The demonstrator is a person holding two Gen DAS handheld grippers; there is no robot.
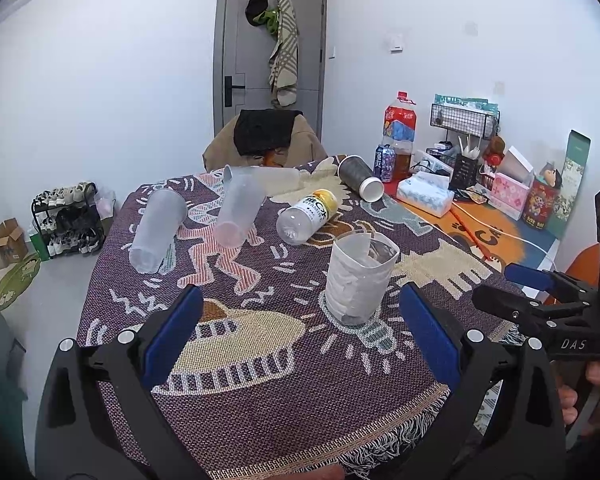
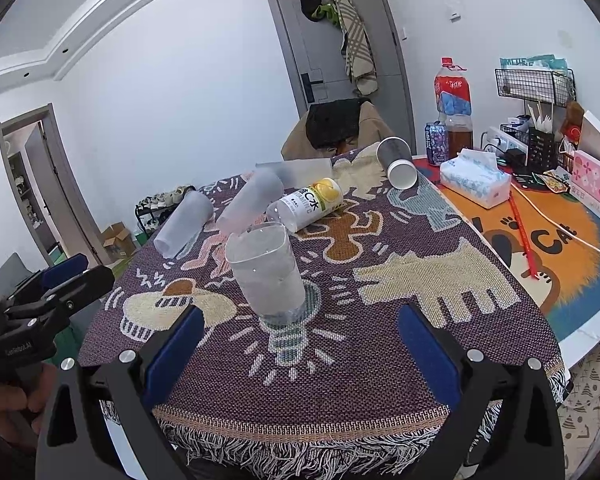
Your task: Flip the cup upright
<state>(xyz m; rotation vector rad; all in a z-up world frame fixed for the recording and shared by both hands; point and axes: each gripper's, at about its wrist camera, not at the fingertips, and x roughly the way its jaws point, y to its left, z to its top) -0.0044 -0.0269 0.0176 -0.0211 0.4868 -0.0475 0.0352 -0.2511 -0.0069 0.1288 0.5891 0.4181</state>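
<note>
**One cup upright near the front edge; both grippers clear of it, several cups still lying down**

Left gripper: jaws spread wide, nothing between the blue pads, held back over the near edge of the woven cloth. Right gripper: same, jaws wide apart and empty. Each hangs short of the clear cup, touching nothing.

The clear cup stands mouth up on the light-bulb motif of the cloth, near the front edge, roughly centred ahead of both grippers. It appears free-standing. Judgement: this cup counts as righted; the open, withdrawn jaws fit a release or a pause before the next pick.

Farther back, still on their sides: a frosted cup at the left, a pink-tinted cup beside it, a third translucent cup behind, and a grey paper cup with white rim at the far right. A labelled bottle lies between the pink-tinted cup and the grey one.

Obstruction: the upright cup sits directly in the approach line to the lying ones; a reach past it risks knocking it over. Bottle could roll if nudged. Tissue box and desk clutter lie well right, off the cloth
</note>
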